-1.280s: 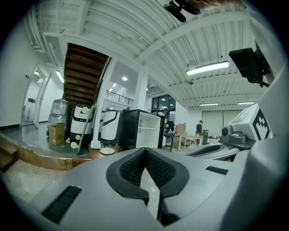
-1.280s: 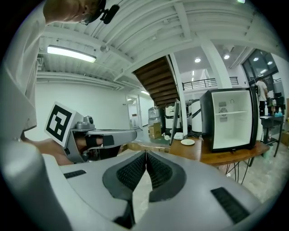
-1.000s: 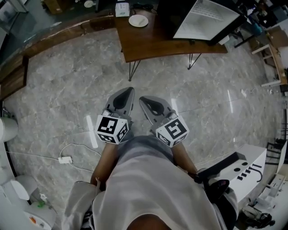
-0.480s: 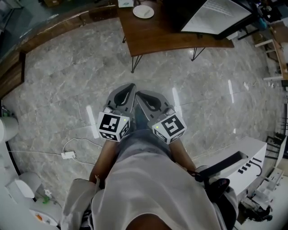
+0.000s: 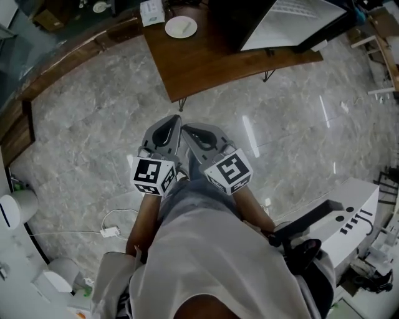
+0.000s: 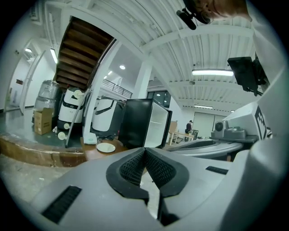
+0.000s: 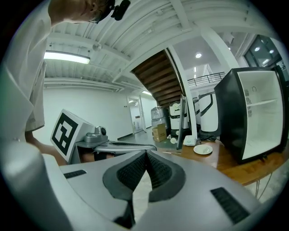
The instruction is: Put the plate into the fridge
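Note:
A white plate [image 5: 181, 27] lies on the brown wooden table [image 5: 206, 59] at the top of the head view, some way beyond both grippers. Right of it on the same table stands the black fridge [image 5: 249, 22], its door open and its white inside showing [image 7: 255, 117]. My left gripper [image 5: 175, 119] and right gripper [image 5: 185, 129] are side by side over the marble floor, both shut and empty, pointing at the table. The left gripper view shows the plate [image 6: 106, 147] and the fridge [image 6: 142, 124] past the shut fingertips; the right gripper view shows the plate [image 7: 202, 149] too.
A white box [image 5: 151, 11] stands left of the plate. A wooden step [image 5: 75, 53] runs along the floor's left edge. A white cable with a plug block [image 5: 110, 232] lies on the floor at lower left. A white machine [image 5: 336, 224] stands at right.
Both grippers have moved forward toward the table and drawn closer together. The table, plate and fridge sit nearer. Both stay shut.

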